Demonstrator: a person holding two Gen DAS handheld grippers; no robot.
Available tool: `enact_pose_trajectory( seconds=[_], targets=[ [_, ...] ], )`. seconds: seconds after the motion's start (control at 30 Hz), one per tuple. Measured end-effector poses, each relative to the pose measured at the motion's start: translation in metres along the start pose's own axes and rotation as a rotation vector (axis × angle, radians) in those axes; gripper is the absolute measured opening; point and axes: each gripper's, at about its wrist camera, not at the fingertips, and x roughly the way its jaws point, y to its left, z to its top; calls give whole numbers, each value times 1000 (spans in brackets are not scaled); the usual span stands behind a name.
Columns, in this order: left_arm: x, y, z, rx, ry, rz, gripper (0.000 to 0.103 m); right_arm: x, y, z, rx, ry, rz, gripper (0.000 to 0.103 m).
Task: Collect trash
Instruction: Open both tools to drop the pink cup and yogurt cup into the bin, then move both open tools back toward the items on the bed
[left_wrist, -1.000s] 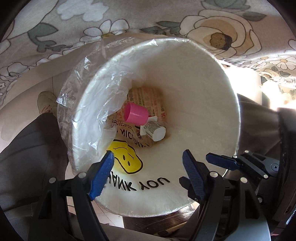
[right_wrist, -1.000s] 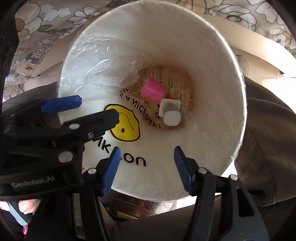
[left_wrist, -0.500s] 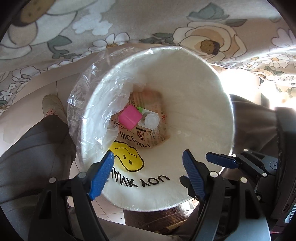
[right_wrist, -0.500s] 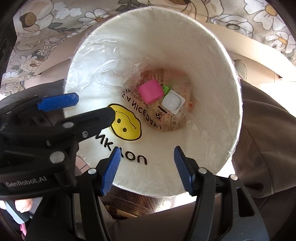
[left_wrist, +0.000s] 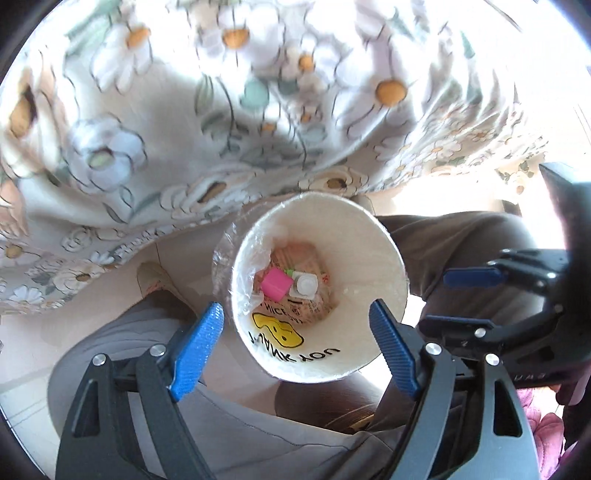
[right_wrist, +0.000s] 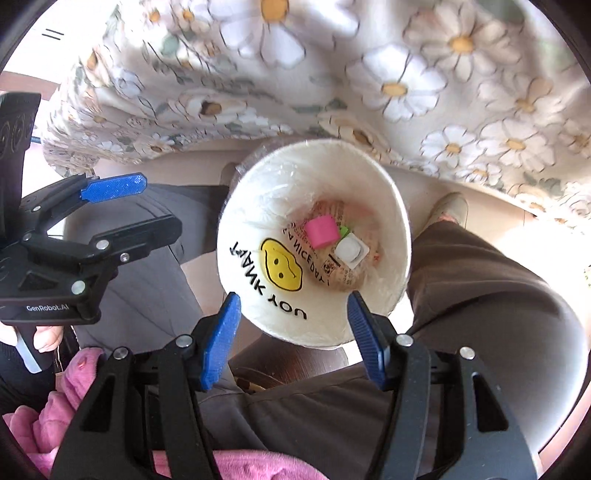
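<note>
A white trash bin (left_wrist: 384, 266) lined with a smiley "THANK YOU" plastic bag stands on the floor below me; it also shows in the right wrist view (right_wrist: 258, 206). Inside lie a pink cup (left_wrist: 276, 283), a small white container (left_wrist: 306, 285), a green scrap and printed paper; the right wrist view shows the pink cup (right_wrist: 322, 231) and white container (right_wrist: 350, 250) too. My left gripper (left_wrist: 295, 341) is open and empty above the bin's near rim. My right gripper (right_wrist: 293, 332) is open and empty above the bin, beside the left one.
A floral tablecloth (left_wrist: 221, 110) hangs over the table edge behind the bin. A person's trousered legs (right_wrist: 498, 295) flank the bin, with a shoe (left_wrist: 151, 275) on the pale floor. Pink cloth (right_wrist: 74, 406) lies at the lower left of the right wrist view.
Both grippers have risen and pulled back from the bin, which looks much smaller now. The pink cup and white container have settled at the bottom. More tablecloth is in view.
</note>
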Motion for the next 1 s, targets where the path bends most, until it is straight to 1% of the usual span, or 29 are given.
enact_pose_trajectory(
  seconds=[0.1,0.23,0.33,0.4,0.5,0.57,0.67,0.77,0.83,0.9,0.97,1.0],
  targets=[
    [-34,-3,11,6,-77,9,85,-39,3,11,-2,-94,1,61],
    [-78,-7,37,-29,-182,-17,88,-96,10,29,-29,-237,8,61],
    [-103,-7,58,-70,-244,-27,90,-131,15,39,-62,-333,-31,61],
    [-117,-4,71,-95,-275,-25,91,-150,17,45,-77,-380,-57,61],
    [-132,-3,89,-121,-306,-5,91,-174,14,52,-87,-433,-72,66],
    [-140,-4,100,-132,-328,21,91,-187,12,57,-94,-462,-88,66],
    [-145,-5,118,-137,-356,73,92,-204,9,65,-105,-506,-142,66],
    [-150,-5,138,-147,-366,105,92,-218,6,79,-112,-553,-180,66],
    [-151,-3,153,-167,-368,120,93,-227,1,91,-106,-581,-182,66],
    [-155,-2,168,-189,-377,127,93,-237,-4,104,-95,-608,-175,69],
    [-158,0,184,-219,-394,169,93,-246,-8,120,-94,-632,-181,69],
    [-160,2,193,-232,-406,178,93,-250,-10,128,-90,-643,-191,69]
  ],
)
